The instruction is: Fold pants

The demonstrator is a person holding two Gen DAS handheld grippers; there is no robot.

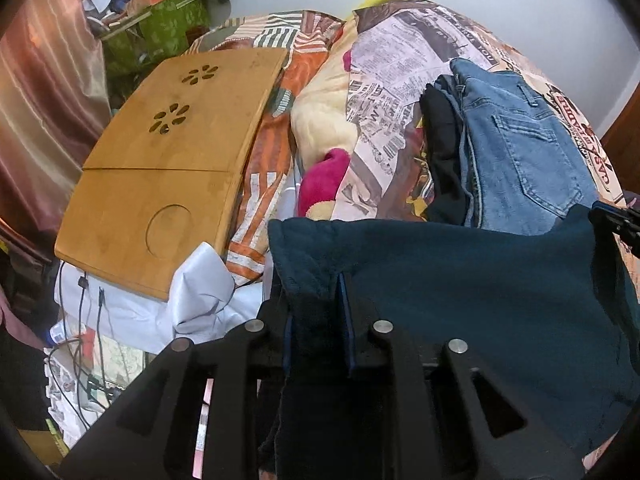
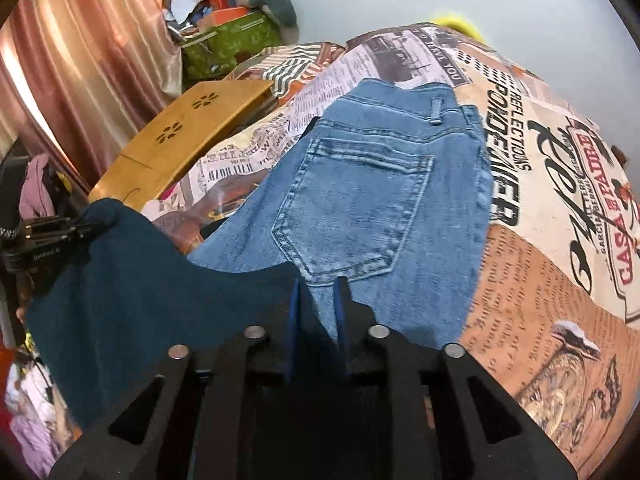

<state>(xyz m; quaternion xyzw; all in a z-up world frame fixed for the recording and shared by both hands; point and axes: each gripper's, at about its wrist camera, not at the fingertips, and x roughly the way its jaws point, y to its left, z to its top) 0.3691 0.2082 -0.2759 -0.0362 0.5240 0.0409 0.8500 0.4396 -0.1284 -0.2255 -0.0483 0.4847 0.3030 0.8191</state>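
Left wrist view
Left gripper [image 1: 319,300]: fingers are pinching an edge of the dark teal pants [image 1: 480,292], fabric bunching between them.
Dark teal pants: hanging stretched in front of the blue jeans [image 1: 524,148], the far corner reaching to the right gripper [image 1: 616,220] at the frame edge.
Blue jeans: lying on the printed bedspread [image 1: 400,72], back pocket up, a black garment [image 1: 444,152] just beside them.
Readable print: "YOU" beyond the jeans.
Bamboo lap tray [image 1: 168,176]: sitting well apart from the jeans.

Right wrist view
Right gripper [image 2: 319,300]: fingers are pinching the teal pants' [image 2: 132,300] edge.
Left gripper [image 2: 60,232]: gripping the opposite corner.
Blue jeans [image 2: 368,200]: lying behind the teal cloth.
Bedspread [image 2: 540,240] writing beside the jeans: "REFLECTIONS", "PONDEANCER", "CASA PADRE".
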